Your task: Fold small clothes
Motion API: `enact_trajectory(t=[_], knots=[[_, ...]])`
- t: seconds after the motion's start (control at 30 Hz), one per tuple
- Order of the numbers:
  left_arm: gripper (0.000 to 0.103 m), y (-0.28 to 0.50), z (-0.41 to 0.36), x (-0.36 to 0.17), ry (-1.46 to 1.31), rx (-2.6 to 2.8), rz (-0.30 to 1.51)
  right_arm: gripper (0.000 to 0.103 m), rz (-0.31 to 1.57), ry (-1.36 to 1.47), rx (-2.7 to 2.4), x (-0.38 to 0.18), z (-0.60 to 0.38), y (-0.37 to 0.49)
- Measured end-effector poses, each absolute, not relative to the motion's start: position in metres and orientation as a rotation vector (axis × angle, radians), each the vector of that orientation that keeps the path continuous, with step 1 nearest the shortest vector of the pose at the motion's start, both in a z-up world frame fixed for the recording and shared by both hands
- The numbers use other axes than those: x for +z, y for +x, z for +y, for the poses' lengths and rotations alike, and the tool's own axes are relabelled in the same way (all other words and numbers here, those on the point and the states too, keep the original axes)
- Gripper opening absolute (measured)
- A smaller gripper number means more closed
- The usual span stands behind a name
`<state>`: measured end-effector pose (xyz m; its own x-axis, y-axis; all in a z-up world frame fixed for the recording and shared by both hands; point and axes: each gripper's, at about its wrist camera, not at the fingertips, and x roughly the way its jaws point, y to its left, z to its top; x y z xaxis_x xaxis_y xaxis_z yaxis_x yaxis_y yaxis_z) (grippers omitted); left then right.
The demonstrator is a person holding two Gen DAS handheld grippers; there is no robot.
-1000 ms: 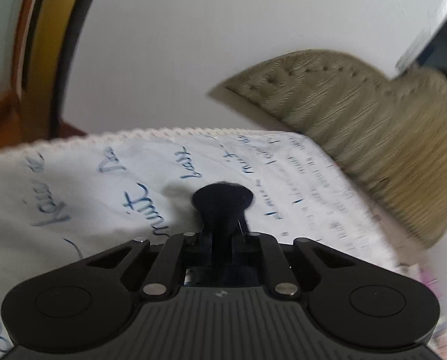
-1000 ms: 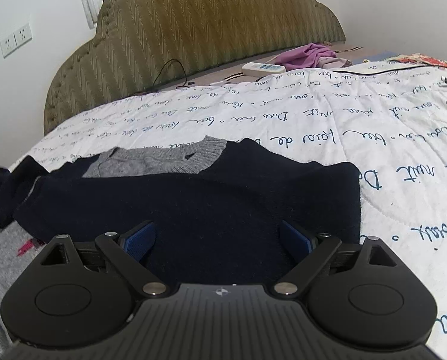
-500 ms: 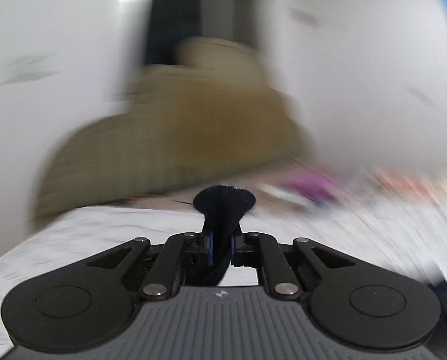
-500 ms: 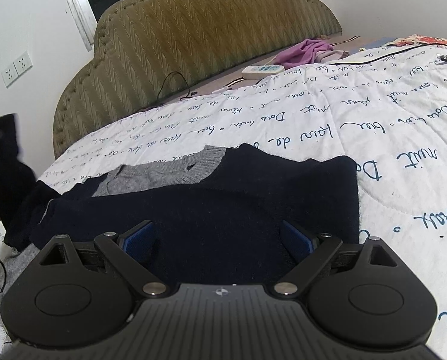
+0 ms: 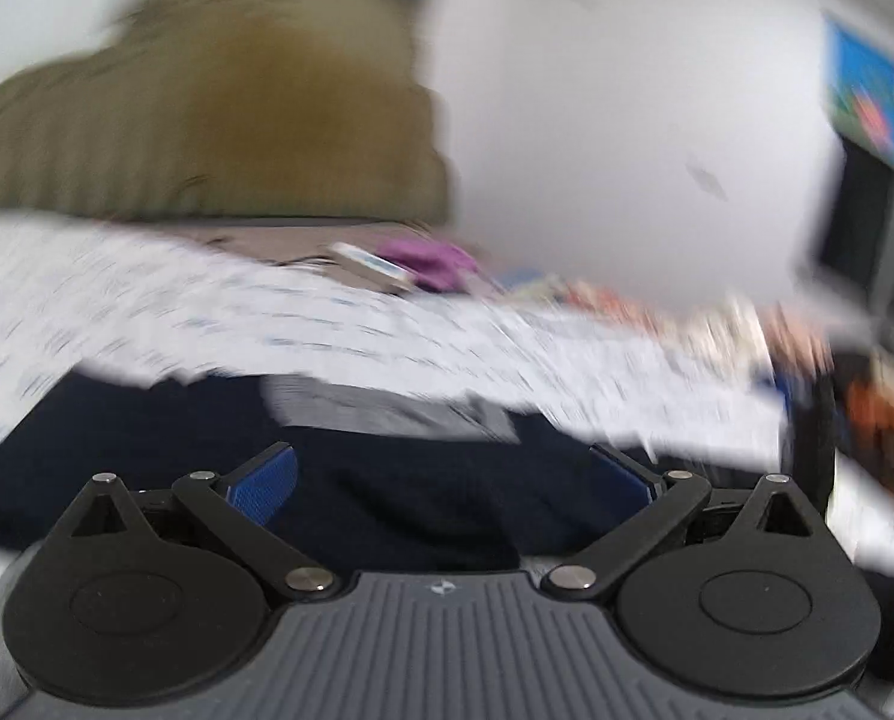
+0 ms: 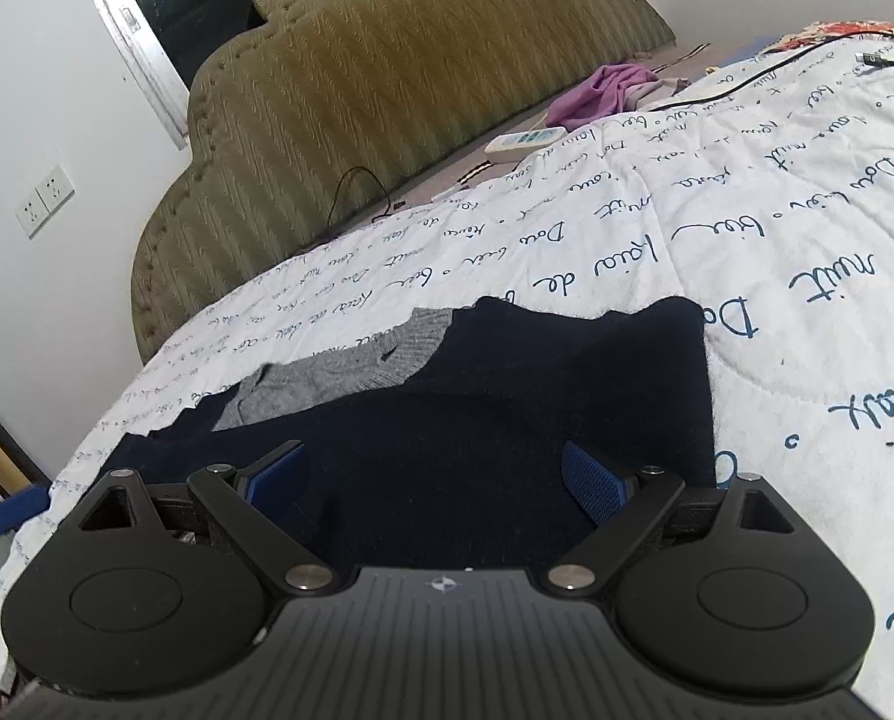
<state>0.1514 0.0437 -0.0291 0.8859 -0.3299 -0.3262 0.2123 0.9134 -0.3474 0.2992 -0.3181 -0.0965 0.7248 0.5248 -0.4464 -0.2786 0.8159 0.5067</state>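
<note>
A navy sweater with a grey collar lies flat on the white quilt, partly folded. My right gripper is open and empty, just above the sweater's near part. The left wrist view is blurred by motion. My left gripper is open and empty, low over the same navy sweater, with the grey collar ahead of it.
An olive padded headboard stands at the far side. A purple cloth, a white remote and a black cable lie near it. More cables lie at the far right. The bed's left edge is close.
My left gripper held a navy part of the sweater, swung round over the bed and has opened and let it go. My right gripper stayed open and tilted a little.
</note>
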Motion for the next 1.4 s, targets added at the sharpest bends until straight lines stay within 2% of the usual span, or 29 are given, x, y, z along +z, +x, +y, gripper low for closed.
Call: enact_trajectory(t=[0.2, 0.23, 0.3, 0.43, 0.53, 0.63, 0.7, 0.93, 1.0, 1.13, 1.33, 1.37, 1.4], knots=[[0.103, 0.151, 0.122, -0.072, -0.740, -0.063, 0.452, 0.092, 0.719, 0.350, 0.367, -0.069, -0.288, 0.305], [0.103, 0.149, 0.126, -0.078, -0.744, -0.052, 0.444, 0.092, 0.725, 0.412, 0.399, -0.061, -0.283, 0.304], [0.103, 0.148, 0.129, -0.088, -0.742, -0.032, 0.431, 0.099, 0.726, 0.495, 0.543, -0.053, -0.266, 0.301], [0.103, 0.149, 0.124, -0.086, -0.730, -0.017, 0.423, 0.095, 0.878, 0.441, 0.649, -0.064, -0.219, 0.309], [0.103, 0.141, 0.124, -0.089, -0.723, -0.017, 0.421, 0.095, 0.879, 0.435, 0.628, -0.072, -0.209, 0.313], [0.103, 0.142, 0.129, -0.094, -0.736, -0.020, 0.416, 0.084, 0.894, 0.491, 0.650, -0.072, -0.209, 0.314], [0.103, 0.141, 0.129, -0.094, -0.737, -0.020, 0.415, 0.071, 0.915, 0.487, 0.670, -0.074, -0.206, 0.313], [0.103, 0.140, 0.129, -0.094, -0.737, -0.021, 0.414, 0.054, 0.917, 0.446, 0.647, -0.075, -0.206, 0.306], [0.103, 0.140, 0.129, -0.095, -0.737, -0.020, 0.415, 0.043, 0.913, 0.417, 0.643, -0.071, -0.202, 0.307], [0.103, 0.140, 0.129, -0.094, -0.736, -0.020, 0.415, 0.042, 0.864, 0.419, 0.640, -0.064, -0.202, 0.310], [0.103, 0.139, 0.129, -0.094, -0.734, -0.018, 0.416, 0.042, 0.935, 0.544, 0.679, -0.083, -0.200, 0.323], [0.103, 0.140, 0.129, -0.094, -0.732, -0.018, 0.417, 0.037, 0.935, 0.542, 0.695, -0.083, -0.198, 0.321], [0.103, 0.140, 0.129, -0.094, -0.732, -0.018, 0.417, 0.028, 0.936, 0.531, 0.706, -0.084, -0.197, 0.319]])
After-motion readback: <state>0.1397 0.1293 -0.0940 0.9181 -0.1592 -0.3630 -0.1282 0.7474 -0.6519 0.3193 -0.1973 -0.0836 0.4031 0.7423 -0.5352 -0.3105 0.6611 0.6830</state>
